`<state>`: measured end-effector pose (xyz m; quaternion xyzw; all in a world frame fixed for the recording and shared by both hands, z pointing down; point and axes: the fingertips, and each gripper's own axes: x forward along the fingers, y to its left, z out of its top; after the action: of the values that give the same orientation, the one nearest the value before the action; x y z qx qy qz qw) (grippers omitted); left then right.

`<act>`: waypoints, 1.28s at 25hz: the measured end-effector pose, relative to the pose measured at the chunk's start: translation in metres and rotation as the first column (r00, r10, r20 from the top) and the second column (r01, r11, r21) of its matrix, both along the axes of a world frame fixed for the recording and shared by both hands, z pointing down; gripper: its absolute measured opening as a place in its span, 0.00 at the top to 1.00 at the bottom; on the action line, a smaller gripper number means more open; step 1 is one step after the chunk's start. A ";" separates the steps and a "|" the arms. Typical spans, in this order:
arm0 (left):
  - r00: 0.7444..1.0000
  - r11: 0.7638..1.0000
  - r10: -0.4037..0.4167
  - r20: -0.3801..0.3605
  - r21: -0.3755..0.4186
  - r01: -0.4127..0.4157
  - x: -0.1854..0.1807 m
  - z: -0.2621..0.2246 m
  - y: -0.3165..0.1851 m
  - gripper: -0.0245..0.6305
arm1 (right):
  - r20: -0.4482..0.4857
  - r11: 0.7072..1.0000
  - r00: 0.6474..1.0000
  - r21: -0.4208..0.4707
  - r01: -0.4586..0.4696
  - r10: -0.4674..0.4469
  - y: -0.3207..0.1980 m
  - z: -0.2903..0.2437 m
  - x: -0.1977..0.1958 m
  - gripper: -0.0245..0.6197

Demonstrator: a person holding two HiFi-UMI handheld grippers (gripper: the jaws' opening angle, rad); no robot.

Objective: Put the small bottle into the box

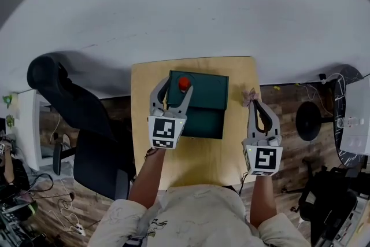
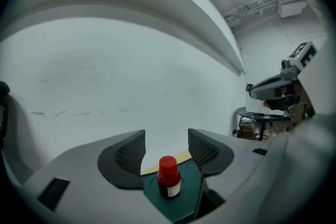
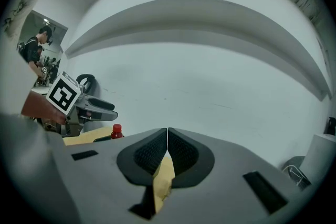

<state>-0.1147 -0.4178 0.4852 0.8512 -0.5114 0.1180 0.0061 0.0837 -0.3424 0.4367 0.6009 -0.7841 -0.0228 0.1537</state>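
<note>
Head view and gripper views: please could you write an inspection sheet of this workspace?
Surface: wooden table.
Job's things: small bottle, red cap, upright on the dark green box.
Clutter: small pale item at the table's right edge, unidentifiable.
Grippers: left gripper open, fingers either side of the bottle; right gripper shut, empty.
Cables: loose cables on the floor, both sides.
Surroundings: black chair at left, white wall behind.

The bottle (image 2: pixel 168 177) stands free on the box (image 1: pixel 208 95) top, between the left gripper's (image 2: pixel 166 139) parted jaws, untouched. Bare table (image 1: pixel 196 156) lies in front of the box; a chair (image 1: pixel 69 101) stands off its left edge.
</note>
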 end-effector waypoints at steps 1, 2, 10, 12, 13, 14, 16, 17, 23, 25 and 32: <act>1.000 1.000 0.003 0.003 -0.008 -0.003 0.001 0.005 -0.002 0.58 | 0.001 1.000 1.000 -0.006 -0.006 0.006 -0.001 0.002 0.000 0.93; 1.000 1.000 0.007 0.007 -0.015 -0.007 0.002 0.009 -0.004 0.58 | -0.001 1.000 1.000 -0.013 -0.011 0.011 -0.001 0.003 0.000 0.93; 1.000 0.998 0.013 0.023 -0.060 -0.011 0.004 0.040 -0.016 0.58 | -0.024 0.999 1.000 -0.037 -0.014 0.013 -0.008 0.015 -0.003 0.93; 1.000 0.997 0.011 0.023 -0.072 -0.009 0.004 0.047 -0.016 0.58 | -0.033 0.999 0.999 -0.042 -0.009 0.007 -0.009 0.018 -0.005 0.93; 1.000 0.997 0.011 0.021 -0.077 -0.009 0.004 0.049 -0.015 0.58 | -0.035 0.999 0.999 -0.044 -0.007 0.005 -0.009 0.019 -0.005 0.93; 1.000 0.997 0.012 0.020 -0.081 -0.010 0.005 0.052 -0.015 0.58 | -0.037 0.999 0.999 -0.046 -0.006 0.004 -0.010 0.020 -0.006 0.93; 1.000 0.996 0.012 0.018 -0.086 -0.010 0.005 0.055 -0.015 0.58 | -0.038 0.999 0.999 -0.049 -0.005 0.003 -0.010 0.021 -0.007 0.93; 1.000 0.996 0.011 0.017 -0.088 -0.010 0.005 0.056 -0.014 0.58 | -0.039 0.999 0.999 -0.050 -0.005 0.003 -0.010 0.022 -0.007 0.93; 1.000 0.996 0.005 0.011 -0.087 -0.004 0.002 0.057 -0.017 0.58 | -0.052 0.999 0.999 -0.052 0.005 -0.008 -0.011 0.022 -0.009 0.93; 1.000 0.996 0.006 0.007 -0.090 -0.005 0.003 0.056 -0.018 0.58 | -0.051 0.999 0.999 -0.051 0.003 -0.005 -0.012 0.022 -0.008 0.93; 1.000 0.997 0.003 0.002 -0.083 -0.003 0.004 0.056 -0.020 0.70 | -0.065 0.999 0.998 -0.055 0.003 -0.007 -0.012 0.023 -0.007 0.93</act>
<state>-0.1103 -0.4376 0.5411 0.8507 -0.5050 0.1399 0.0409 0.0767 -0.3543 0.4597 0.5934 -0.7805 -0.0215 0.1956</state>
